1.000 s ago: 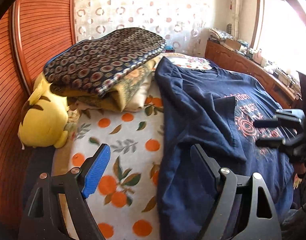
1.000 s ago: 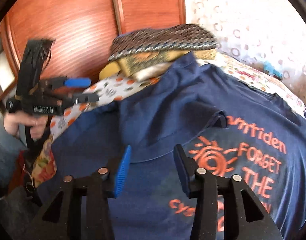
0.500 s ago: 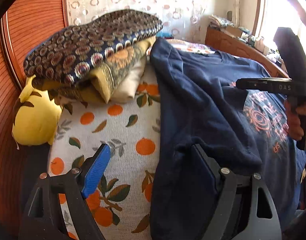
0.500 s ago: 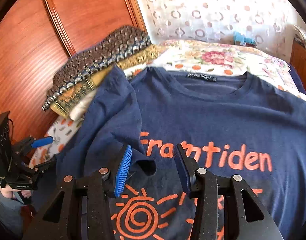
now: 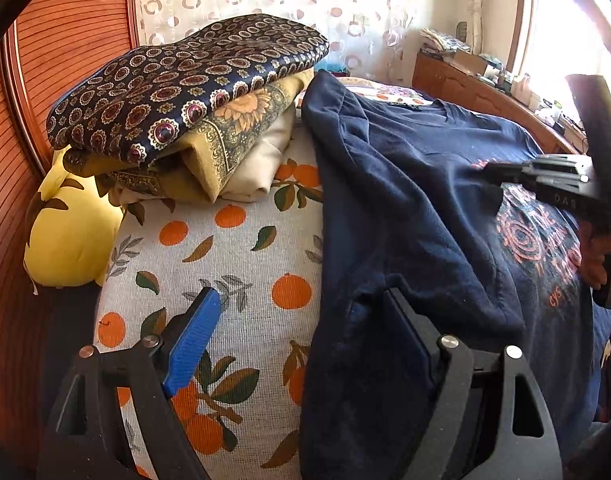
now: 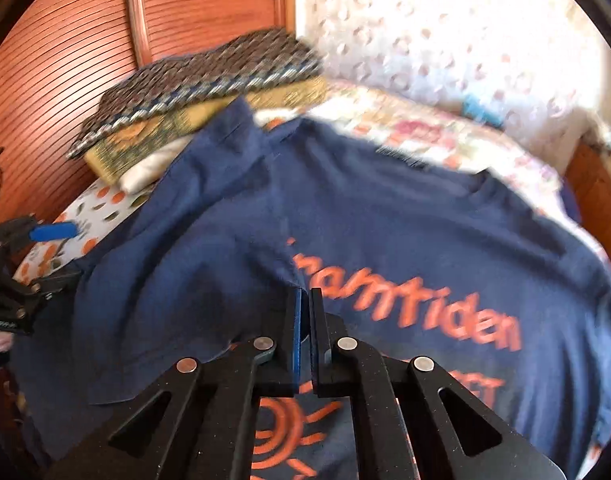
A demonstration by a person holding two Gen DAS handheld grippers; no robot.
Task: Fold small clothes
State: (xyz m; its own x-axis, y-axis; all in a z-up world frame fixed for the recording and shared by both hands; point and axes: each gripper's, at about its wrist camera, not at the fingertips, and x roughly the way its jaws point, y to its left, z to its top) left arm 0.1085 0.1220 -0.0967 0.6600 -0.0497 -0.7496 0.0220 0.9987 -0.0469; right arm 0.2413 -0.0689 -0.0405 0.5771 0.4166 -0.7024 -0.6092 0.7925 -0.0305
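Observation:
A navy T-shirt [image 5: 405, 200] with orange print lies spread on the bed, its left sleeve folded in over the chest. My right gripper [image 6: 304, 300] is shut, its tips pinching the folded sleeve's edge beside the orange lettering on the T-shirt [image 6: 385, 220]. In the left wrist view the right gripper [image 5: 485, 169] reaches in from the right over the print, a hand behind it. My left gripper [image 5: 301, 332] is open and straddles the shirt's left edge: the blue pad [image 5: 193, 340] hangs over the sheet, the other finger rests on navy cloth. The left gripper [image 6: 37, 256] also shows at the left of the right wrist view.
A stack of folded patterned cloths [image 5: 185, 92] sits at the head of the bed beside a yellow plush toy [image 5: 69, 236]. An orange-print sheet [image 5: 241, 256] covers the bed. A wooden headboard [image 5: 65, 40] stands at the left; a cluttered wooden ledge [image 5: 485, 88] runs under the window.
The right gripper's jaws went from half open to shut at the folded sleeve's edge, after swinging across the shirt. The left gripper edged forward and down early on, then held still.

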